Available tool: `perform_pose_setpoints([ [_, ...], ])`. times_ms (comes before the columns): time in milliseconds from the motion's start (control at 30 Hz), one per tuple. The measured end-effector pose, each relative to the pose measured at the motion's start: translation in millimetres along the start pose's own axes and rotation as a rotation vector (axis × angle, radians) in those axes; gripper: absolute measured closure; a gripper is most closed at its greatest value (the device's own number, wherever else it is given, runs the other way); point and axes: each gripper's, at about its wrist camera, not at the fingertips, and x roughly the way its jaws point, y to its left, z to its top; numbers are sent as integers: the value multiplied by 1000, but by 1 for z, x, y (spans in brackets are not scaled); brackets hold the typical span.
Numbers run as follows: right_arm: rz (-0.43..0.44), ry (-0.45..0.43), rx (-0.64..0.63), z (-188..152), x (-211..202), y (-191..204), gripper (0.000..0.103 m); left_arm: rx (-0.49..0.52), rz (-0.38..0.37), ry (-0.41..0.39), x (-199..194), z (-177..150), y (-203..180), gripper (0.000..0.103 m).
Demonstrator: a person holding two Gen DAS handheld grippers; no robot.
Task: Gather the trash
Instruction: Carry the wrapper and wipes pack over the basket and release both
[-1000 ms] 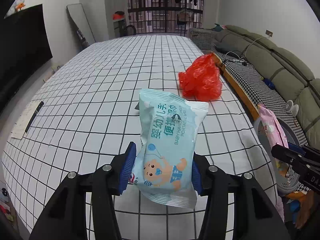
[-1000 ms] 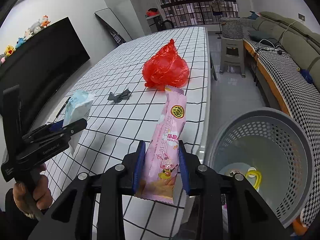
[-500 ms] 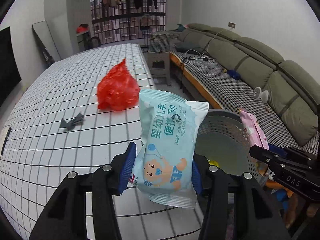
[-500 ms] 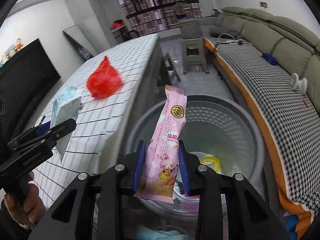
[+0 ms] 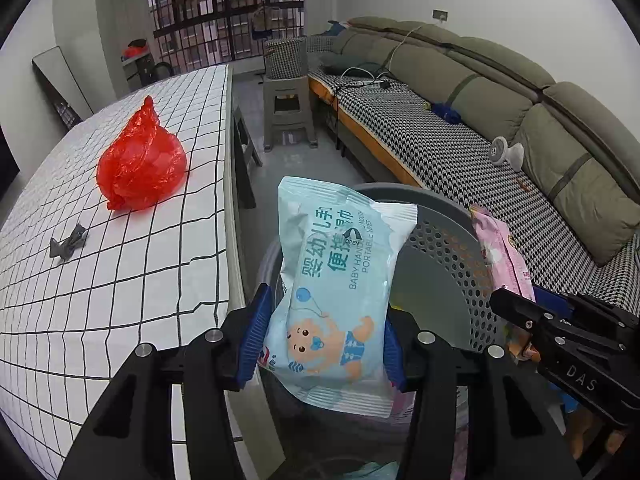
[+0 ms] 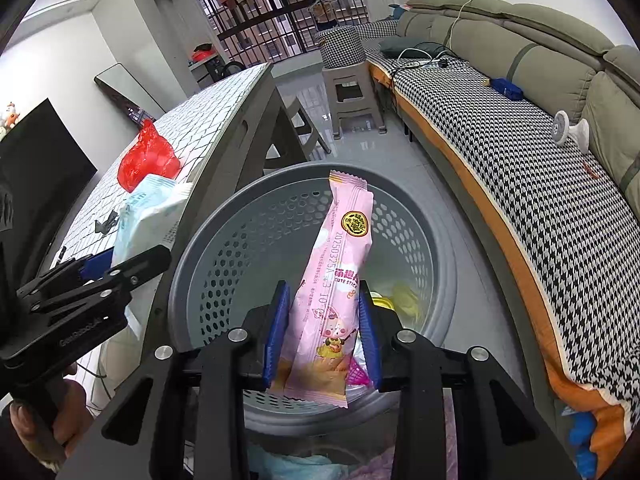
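My left gripper (image 5: 322, 340) is shut on a light blue baby wipes pack (image 5: 340, 280) and holds it over the near rim of the grey perforated basket (image 5: 444, 248). My right gripper (image 6: 324, 332) is shut on a pink snack stick wrapper (image 6: 340, 276) and holds it above the basket (image 6: 224, 256), which has yellow and pink trash at the bottom. The right gripper shows in the left wrist view (image 5: 520, 308) with the pink wrapper (image 5: 500, 252). The left gripper (image 6: 120, 268) and wipes pack (image 6: 148, 212) show in the right wrist view.
A red plastic bag (image 5: 140, 164) and a small dark grey scrap (image 5: 68, 240) lie on the checked table (image 5: 120, 280) left of the basket. A grey stool (image 5: 288, 120) and a long sofa (image 5: 500, 128) stand beyond. Cloth lies under the basket.
Both grippers have swung right from over the table to above the basket, each still holding its item. The red bag and scrap stay on the table.
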Motion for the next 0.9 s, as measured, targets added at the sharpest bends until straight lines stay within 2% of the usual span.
perform_pose_setpoints([
  [333, -4, 2, -3, 1, 10, -5, 67, 1, 0, 27, 10, -3, -14, 51],
  [367, -6, 0, -8, 0, 9, -5, 67, -1, 4, 28, 11, -3, -13, 48],
  [433, -3, -7, -8, 0, 8, -5, 62, -9, 12, 27, 10, -3, -12, 39],
  [500, -3, -27, -3, 0, 3, -6, 46, -20, 14, 23, 8, -3, -9, 37],
  [900, -4, -34, -7, -1, -1, 0, 45, -48, 34, 14, 2, -5, -6, 35],
])
